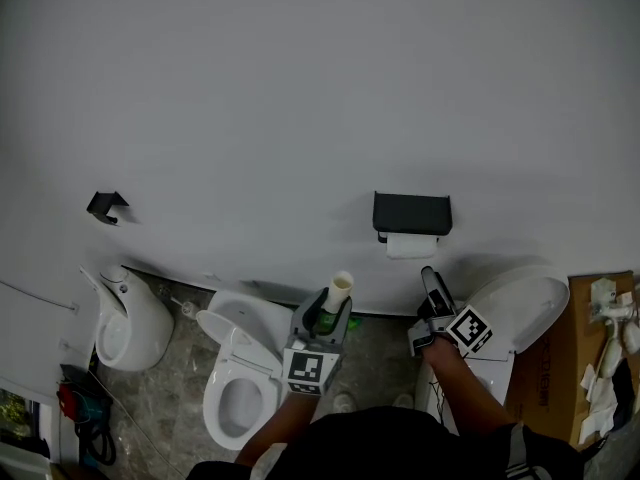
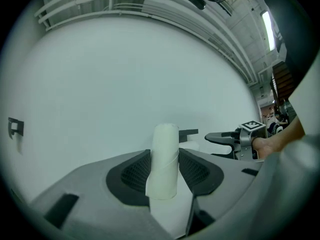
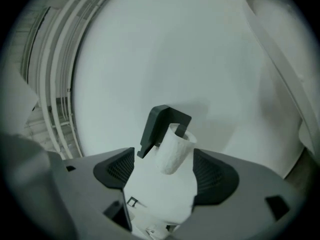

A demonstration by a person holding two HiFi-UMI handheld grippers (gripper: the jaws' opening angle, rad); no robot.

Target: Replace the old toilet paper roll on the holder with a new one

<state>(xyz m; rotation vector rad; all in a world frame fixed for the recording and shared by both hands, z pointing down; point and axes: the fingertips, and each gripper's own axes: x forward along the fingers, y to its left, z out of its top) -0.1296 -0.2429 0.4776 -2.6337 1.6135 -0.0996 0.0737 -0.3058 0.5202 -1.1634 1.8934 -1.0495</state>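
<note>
While roll hangs under holder, bare wall surrounds both.

We find the roll closed off from above by the black holder (its cover overhangs the paper), so the open side is below and in front. There the right hand-held gripper stands with its jaws apart. Just right of it, the raised toilet lid narrows the room. The left hand-held gripper, clamped on a cardboard tube, stands apart to the left, with floor between them. The toilet bowl lies lower left.
</note>
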